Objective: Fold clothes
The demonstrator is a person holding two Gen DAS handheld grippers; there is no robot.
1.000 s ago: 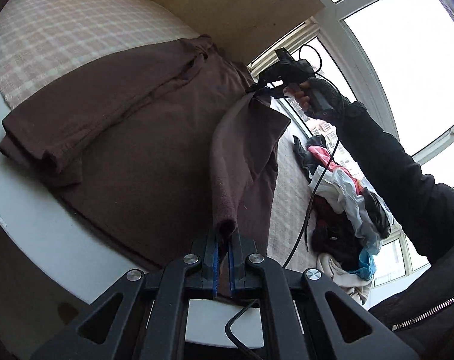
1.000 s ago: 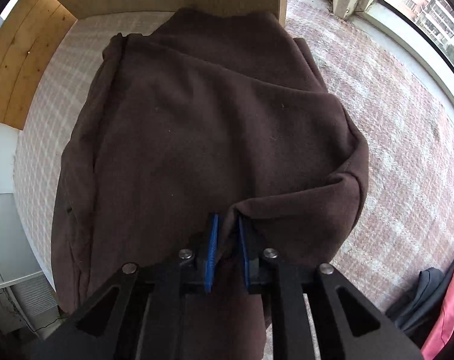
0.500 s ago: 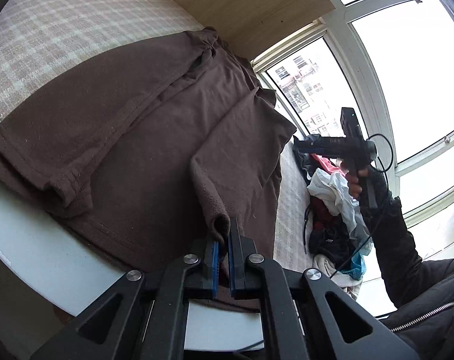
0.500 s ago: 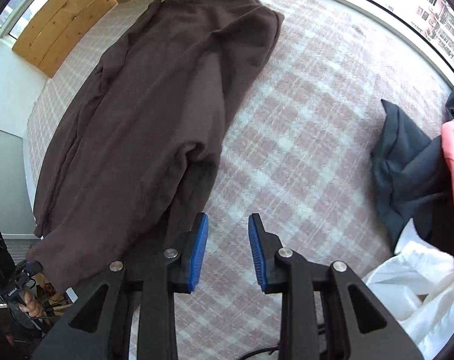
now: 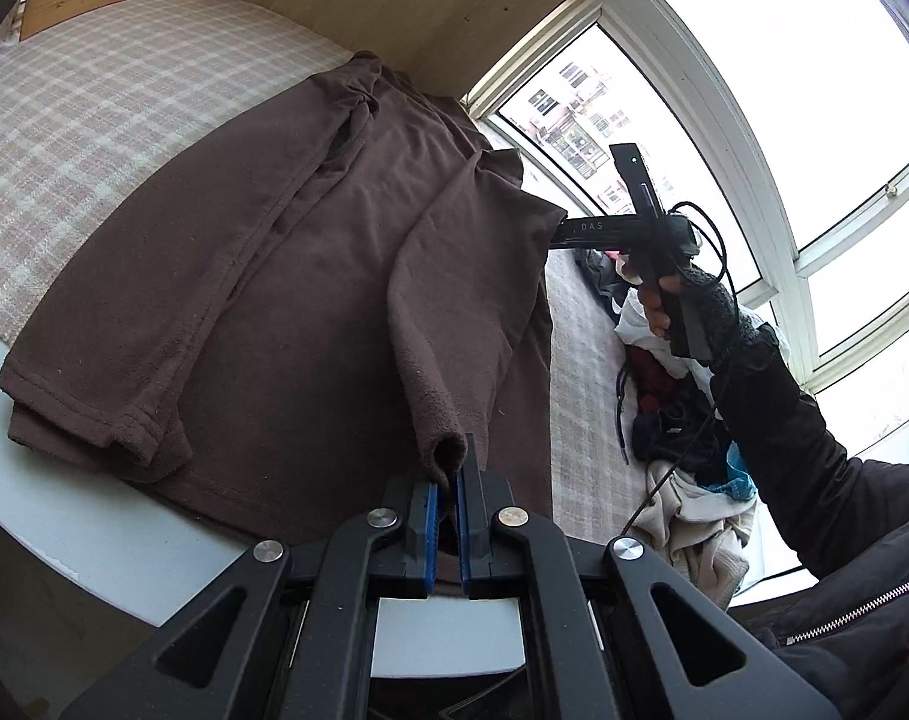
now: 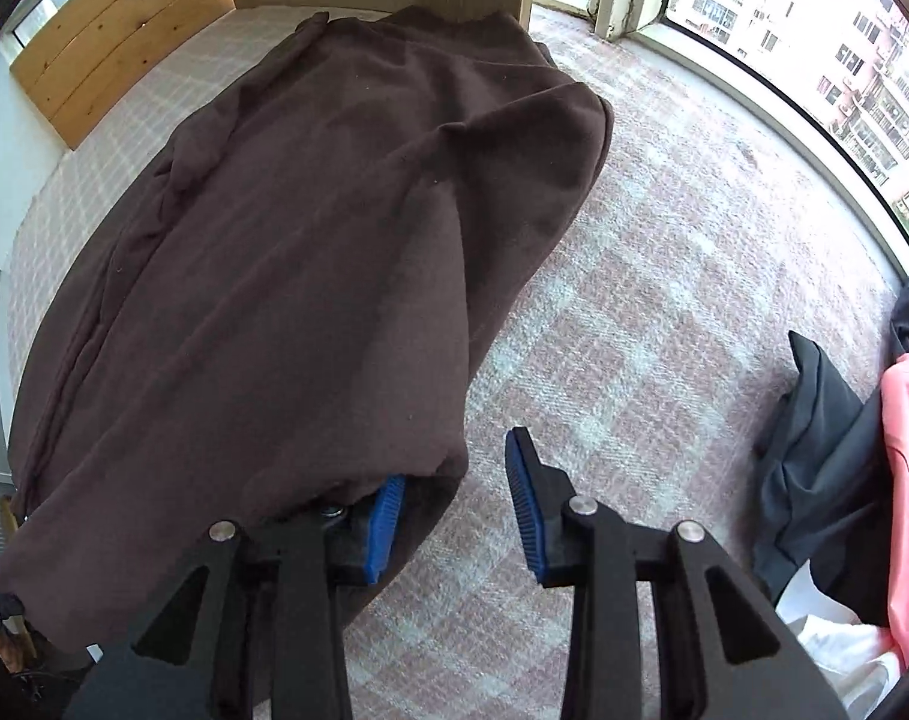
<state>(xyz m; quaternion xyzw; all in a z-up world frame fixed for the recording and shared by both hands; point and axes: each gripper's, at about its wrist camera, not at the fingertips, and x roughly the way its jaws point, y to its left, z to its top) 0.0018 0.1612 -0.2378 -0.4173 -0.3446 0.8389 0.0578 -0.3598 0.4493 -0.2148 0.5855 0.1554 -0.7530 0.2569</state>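
Brown fleece garment [image 5: 310,276] lies spread on the pink-and-white checked cover [image 6: 652,312], partly folded over itself. The left gripper [image 5: 448,498] has its blue-padded jaws clamped on a rolled edge of the fabric, lifting it. The right gripper [image 6: 454,510] points down at the garment's other edge, jaws opening, nothing pinched between them; cloth drapes over its left finger. A heap of mixed clothes [image 5: 682,420] lies nearby

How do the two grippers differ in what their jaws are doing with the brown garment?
The left gripper is shut on a bunched edge of the brown garment; the right gripper has its jaws opening, with nothing between them. The left pads pinch cloth; the right has cloth only draped over one finger. Both have blue pads and black frames.
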